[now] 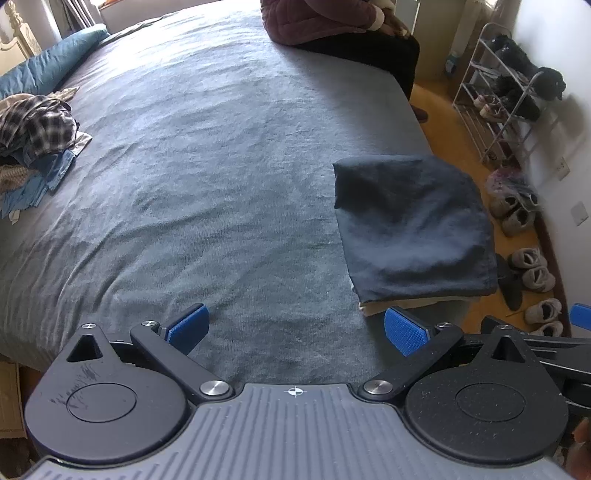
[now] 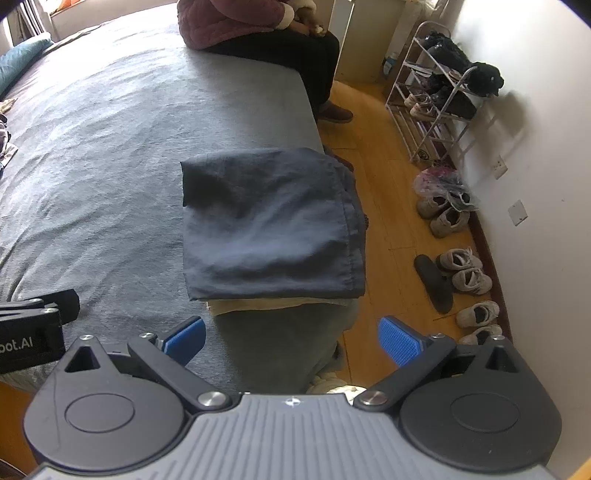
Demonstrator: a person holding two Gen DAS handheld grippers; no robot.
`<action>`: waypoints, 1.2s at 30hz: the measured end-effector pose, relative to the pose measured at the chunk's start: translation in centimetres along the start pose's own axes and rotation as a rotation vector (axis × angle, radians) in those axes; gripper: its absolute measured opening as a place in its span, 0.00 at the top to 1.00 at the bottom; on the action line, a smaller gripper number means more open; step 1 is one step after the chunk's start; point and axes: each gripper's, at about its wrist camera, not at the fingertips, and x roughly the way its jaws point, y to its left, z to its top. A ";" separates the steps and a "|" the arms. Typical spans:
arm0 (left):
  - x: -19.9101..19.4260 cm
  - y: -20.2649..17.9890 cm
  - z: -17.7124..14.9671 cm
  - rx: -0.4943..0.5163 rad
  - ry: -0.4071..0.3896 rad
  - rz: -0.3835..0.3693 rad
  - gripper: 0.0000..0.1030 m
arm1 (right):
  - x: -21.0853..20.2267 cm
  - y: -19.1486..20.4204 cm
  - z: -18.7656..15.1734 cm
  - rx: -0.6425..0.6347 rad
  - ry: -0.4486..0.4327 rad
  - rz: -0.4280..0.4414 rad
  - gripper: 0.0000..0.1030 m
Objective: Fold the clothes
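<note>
A folded dark navy garment lies on a cream folded piece at the bed's right edge; it also shows in the right wrist view. A pile of unfolded clothes, plaid on top, sits at the bed's far left. My left gripper is open and empty above the grey bedsheet, left of the folded stack. My right gripper is open and empty, just short of the stack's near edge, over the bed corner.
A person in a maroon jacket sits on the bed's far right edge. A shoe rack and several shoes line the wall on the wooden floor. A blue pillow lies far left.
</note>
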 end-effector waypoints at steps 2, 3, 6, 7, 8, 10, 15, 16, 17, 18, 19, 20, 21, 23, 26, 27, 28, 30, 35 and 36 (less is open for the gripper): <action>0.0 0.0 0.0 -0.002 0.003 0.000 0.01 | 0.1 0.1 0.1 -0.001 0.002 -0.003 0.01; 0.0 0.0 0.0 -0.003 0.004 0.000 0.01 | 0.1 0.1 0.1 -0.001 0.003 -0.005 0.01; 0.1 0.1 0.0 -0.005 0.007 -0.001 0.01 | 0.1 0.1 0.2 -0.003 0.004 -0.009 0.01; 0.1 0.1 0.1 -0.004 0.006 -0.001 0.01 | 0.1 0.1 0.3 -0.005 0.004 -0.010 0.01; 0.1 0.2 0.1 -0.005 0.005 -0.001 0.01 | 0.0 0.1 0.4 -0.006 0.003 -0.012 0.01; 0.0 0.2 0.1 -0.005 0.003 -0.001 0.01 | 0.0 0.1 0.4 -0.007 0.002 -0.015 0.01; 0.0 0.0 0.2 -0.005 0.003 -0.002 0.01 | 0.0 0.0 0.6 -0.007 0.000 -0.022 0.01; 0.0 0.1 0.2 -0.003 0.004 -0.002 0.01 | 0.0 -0.1 0.6 -0.007 0.001 -0.024 0.01; 0.1 0.2 0.2 -0.002 0.006 -0.002 0.01 | 0.0 -0.1 0.6 -0.007 0.001 -0.025 0.01; 0.1 0.1 0.2 -0.002 0.007 -0.002 0.01 | 0.0 -0.2 0.6 -0.007 0.001 -0.026 0.01; 0.0 0.1 0.2 -0.003 0.007 -0.003 0.01 | 0.0 -0.2 0.7 -0.009 0.001 -0.027 0.01; 0.0 0.1 0.2 -0.002 0.007 -0.003 0.01 | 0.0 -0.2 0.7 -0.010 0.001 -0.028 0.00; 0.0 0.0 0.2 -0.002 0.006 -0.004 0.01 | 0.0 -0.1 0.7 -0.012 0.001 -0.029 0.00; -0.1 0.0 0.3 -0.002 0.006 -0.004 0.01 | 0.0 -0.1 0.8 -0.014 0.001 -0.031 0.00; -0.2 -0.2 0.3 -0.001 0.004 -0.006 0.01 | -0.1 -0.2 0.9 -0.017 0.000 -0.035 0.00; -0.2 -0.2 0.3 0.000 0.004 -0.007 0.01 | -0.1 -0.2 0.8 -0.018 0.000 -0.036 0.00; -0.2 -0.2 0.4 0.000 0.004 -0.008 0.01 | -0.1 -0.2 0.8 -0.018 0.000 -0.037 0.00; -0.1 -0.3 0.5 0.000 0.005 -0.008 0.01 | -0.1 -0.2 0.8 -0.017 -0.001 -0.038 0.00; -0.1 -0.4 0.4 -0.001 0.005 -0.007 0.01 | -0.1 -0.3 0.8 -0.020 0.001 -0.041 0.00; -0.1 -0.4 0.4 -0.001 0.005 -0.007 0.01 | -0.1 -0.3 0.8 -0.020 0.001 -0.042 0.00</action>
